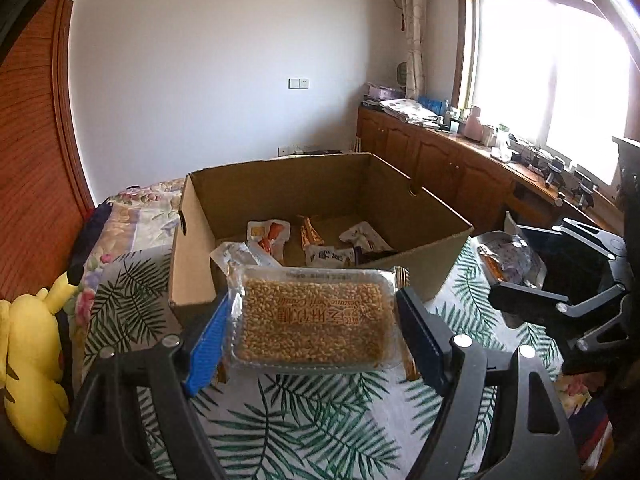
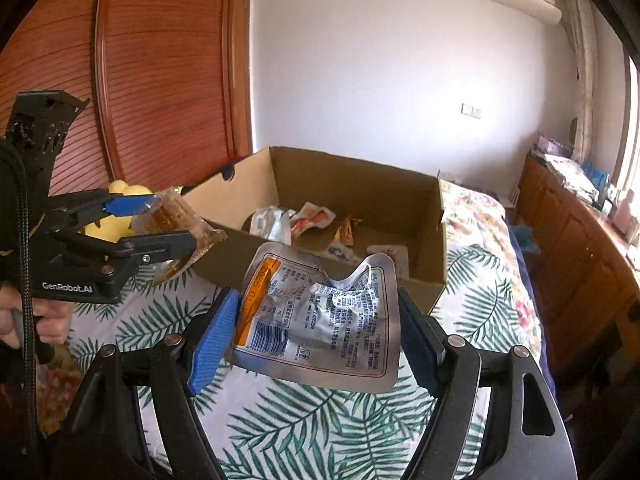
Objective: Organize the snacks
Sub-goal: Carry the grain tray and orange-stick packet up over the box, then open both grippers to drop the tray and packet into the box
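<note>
My left gripper (image 1: 316,328) is shut on a clear tray pack of sesame soft candy (image 1: 314,322), held above the leaf-print cloth just in front of the open cardboard box (image 1: 192,248). Several snack packets (image 1: 272,236) lie on the box floor. My right gripper (image 2: 316,320) is shut on a crumpled silver foil pouch (image 2: 320,320) with printed text, lifted off the cloth near the box's front wall (image 2: 232,256). In the right wrist view the left gripper (image 2: 160,224) appears at the left with its candy pack (image 2: 172,216). The left wrist view shows the right gripper (image 1: 532,272) with the pouch (image 1: 508,256).
A leaf-print cloth (image 1: 304,420) covers the bed under both grippers. A yellow plush toy (image 1: 32,352) lies at the left edge. Wooden cabinets (image 1: 448,168) with clutter run along the window wall at right. A person's hand (image 2: 40,320) grips the left tool.
</note>
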`<state>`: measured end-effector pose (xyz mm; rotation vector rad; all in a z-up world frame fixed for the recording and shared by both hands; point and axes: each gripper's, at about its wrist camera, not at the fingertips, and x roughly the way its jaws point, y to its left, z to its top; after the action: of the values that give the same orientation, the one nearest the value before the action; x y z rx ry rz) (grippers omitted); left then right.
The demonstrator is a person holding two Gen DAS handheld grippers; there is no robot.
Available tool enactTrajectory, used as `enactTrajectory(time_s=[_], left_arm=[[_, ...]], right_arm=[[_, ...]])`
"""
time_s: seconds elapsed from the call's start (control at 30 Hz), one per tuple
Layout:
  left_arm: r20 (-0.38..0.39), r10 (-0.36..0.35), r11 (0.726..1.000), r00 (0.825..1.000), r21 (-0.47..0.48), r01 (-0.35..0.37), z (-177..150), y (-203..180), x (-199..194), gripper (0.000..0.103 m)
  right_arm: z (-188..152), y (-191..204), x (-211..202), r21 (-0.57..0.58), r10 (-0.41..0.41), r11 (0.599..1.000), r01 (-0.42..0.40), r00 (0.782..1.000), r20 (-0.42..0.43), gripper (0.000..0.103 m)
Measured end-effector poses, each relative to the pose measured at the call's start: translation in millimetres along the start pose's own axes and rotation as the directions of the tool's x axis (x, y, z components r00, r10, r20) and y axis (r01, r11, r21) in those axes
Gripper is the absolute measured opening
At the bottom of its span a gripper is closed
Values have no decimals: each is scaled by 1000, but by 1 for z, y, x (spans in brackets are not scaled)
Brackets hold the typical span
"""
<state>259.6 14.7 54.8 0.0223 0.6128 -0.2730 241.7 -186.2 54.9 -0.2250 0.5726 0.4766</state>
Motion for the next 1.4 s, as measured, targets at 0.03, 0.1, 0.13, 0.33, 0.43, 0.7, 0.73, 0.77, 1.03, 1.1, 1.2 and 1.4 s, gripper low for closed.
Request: enactTrajectory(time_s=[0.03, 0.1, 0.13, 0.33, 0.43, 0.7, 0.73, 0.77, 1.03, 1.1, 1.2, 1.4], left_arm=[[-3, 3, 1000, 1000, -4, -3, 3, 2, 4, 80], [-1, 1, 999, 1000, -33, -1, 7, 9, 9, 80], [1, -3, 999, 1000, -44, 3, 8, 11, 11, 80], [-2, 0, 996, 1000, -91, -1, 16, 24, 24, 80], [-13, 13, 996, 1000, -88, -14, 18, 25, 32, 80], [-38, 33, 996, 999, -83, -36, 23, 27, 53, 81], [-39, 38, 996, 999, -83, -41, 23, 28, 56, 83], [-32, 39, 995, 999, -85, -42, 23, 29, 57, 83], [-32, 50, 994, 998, -98, -53, 27, 33, 64, 85], [-31, 50, 993, 998, -101, -52, 28, 33, 65, 85], [-34, 59, 993, 998, -104, -62, 31, 34, 69, 85], [-39, 71, 992, 997, -100, -74, 34, 32, 76, 85]], right_arm=[[3, -1, 1, -2, -4, 1000, 4, 1000, 1, 78], [9, -5, 3, -1, -11, 1000, 11, 1000, 4, 78], [12, -7, 4, 1, -14, 1000, 14, 1000, 5, 78], [20, -16, 14, 13, -23, 1000, 23, 1000, 0, 78], [23, -20, 19, 18, -21, 1000, 22, 1000, -5, 79], [31, -33, 47, 55, 4, 999, -3, 999, -34, 79], [32, -33, 50, 66, 10, 998, -7, 999, -38, 79], [32, -34, 53, 77, 16, 997, -13, 999, -42, 79], [39, -40, 87, 132, 25, 991, -14, 997, -77, 79], [40, -39, 93, 130, 20, 991, -9, 996, -82, 79], [40, -37, 102, 127, 8, 992, 4, 995, -95, 80], [40, -37, 111, 133, -8, 991, 21, 995, -99, 82]])
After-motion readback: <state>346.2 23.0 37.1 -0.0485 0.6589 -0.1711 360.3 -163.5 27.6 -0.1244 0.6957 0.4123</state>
